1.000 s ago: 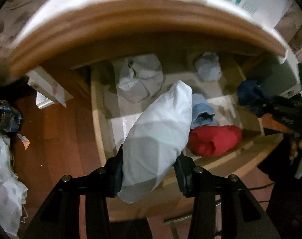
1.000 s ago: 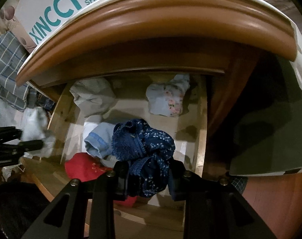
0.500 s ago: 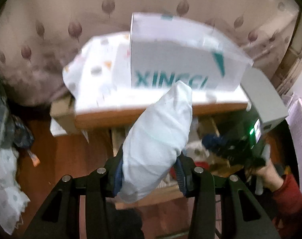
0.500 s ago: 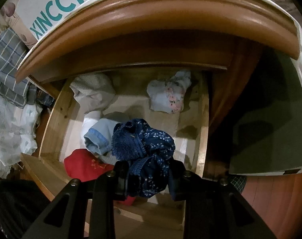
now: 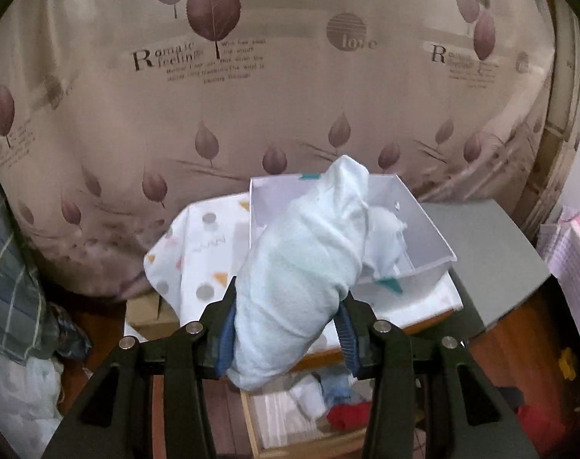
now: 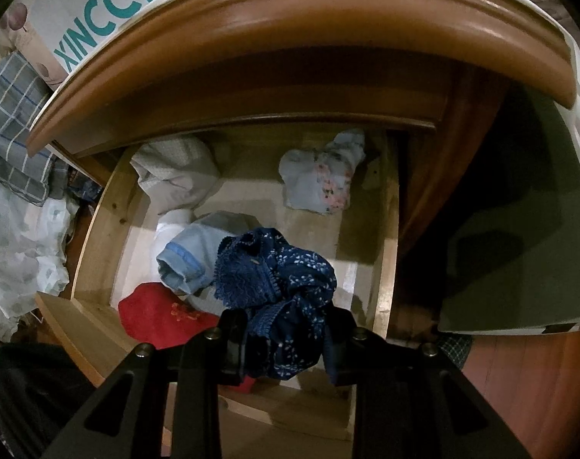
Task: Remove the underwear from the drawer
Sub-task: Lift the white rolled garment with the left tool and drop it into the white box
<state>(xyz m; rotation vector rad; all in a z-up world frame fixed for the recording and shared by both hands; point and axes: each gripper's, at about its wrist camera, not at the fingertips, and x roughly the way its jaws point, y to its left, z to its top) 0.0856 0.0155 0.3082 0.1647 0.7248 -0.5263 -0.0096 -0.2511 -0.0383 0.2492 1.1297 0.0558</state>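
two pairs out, four to go

the left gripper [image 5: 286,329] clamps a white roll [image 5: 301,287] above the open box [image 5: 423,229]: centre it over the box, then let go. the right gripper [image 6: 286,348] pinches a navy pair [image 6: 278,267] over the drawer [image 6: 106,206]; lift it clear. box reads "xincci"; curtain [image 5: 137,114] reads "romantic feeling", "love".

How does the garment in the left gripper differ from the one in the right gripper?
The pale mint-white underwear is plain; the navy underwear has white specks and a lace edge. The pale one is a long smooth roll, the navy one a crumpled bunch. The pale one is in front of the shoe box; the navy one hangs over the drawer. Both are clamped.
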